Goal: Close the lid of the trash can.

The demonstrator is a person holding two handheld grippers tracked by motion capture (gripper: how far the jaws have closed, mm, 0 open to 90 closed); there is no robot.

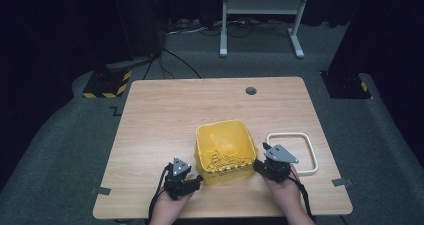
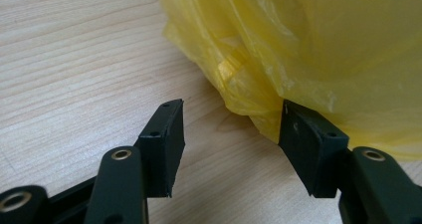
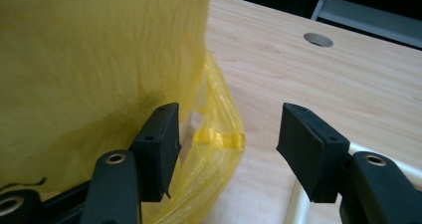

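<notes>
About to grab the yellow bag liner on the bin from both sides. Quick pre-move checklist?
1. Left tool jaws apart, nothing pinched: ok.
2. Right tool jaws apart, nothing pinched: ok.
3. Bag film within the left tool's reach: ok; one jaw sits at the bag's lower folds.
4. Film between the right tool's jaws: ok; a yellow fold lies in the gap.
5. White square frame clear of the right tool: not ok; it lies right beside it.
6. Bag seated on the bin's rim: cannot tell.
</notes>
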